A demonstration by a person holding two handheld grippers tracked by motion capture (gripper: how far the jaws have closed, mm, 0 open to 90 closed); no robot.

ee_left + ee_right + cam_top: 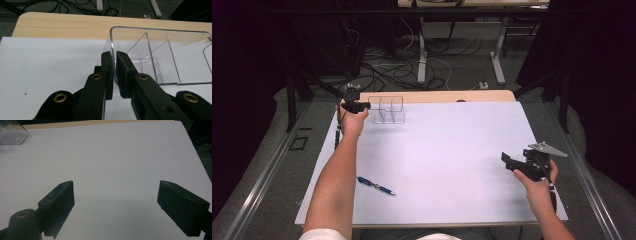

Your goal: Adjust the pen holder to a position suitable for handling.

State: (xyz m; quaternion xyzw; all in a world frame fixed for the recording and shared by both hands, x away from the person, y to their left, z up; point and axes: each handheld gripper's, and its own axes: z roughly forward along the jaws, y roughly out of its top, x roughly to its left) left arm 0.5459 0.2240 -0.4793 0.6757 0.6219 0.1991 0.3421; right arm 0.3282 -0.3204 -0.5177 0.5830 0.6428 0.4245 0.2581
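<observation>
White sheeting covers the table (447, 165), with a strip of bare wood along its far edge and cables strewn over the floor beyond. Nearest the person, at about seven o'clock on the sheet, lies a blue pen (375, 185), untouched and well apart from both hands. At four o'clock the right gripper (512, 161) hangs over bare sheet, its jaws spread wide with nothing between them. Farther off, at eleven o'clock near the wooden strip, stands the clear plastic organizer (386, 109), an open-topped box split by thin dividers into compartments. The left gripper (113, 72) has its jaws pinched onto the organizer's near end wall (112, 42), one jaw outside and one inside the end compartment.

By its look the organizer should be light and stiff, but smooth and slippery, and a thin wall may flex or crack under a hard squeeze. Held by one end wall it will likely tilt if lifted. A hold low on the wall, close to a corner, seems safest; sliding it over the sheet should be easier than carrying it.
</observation>
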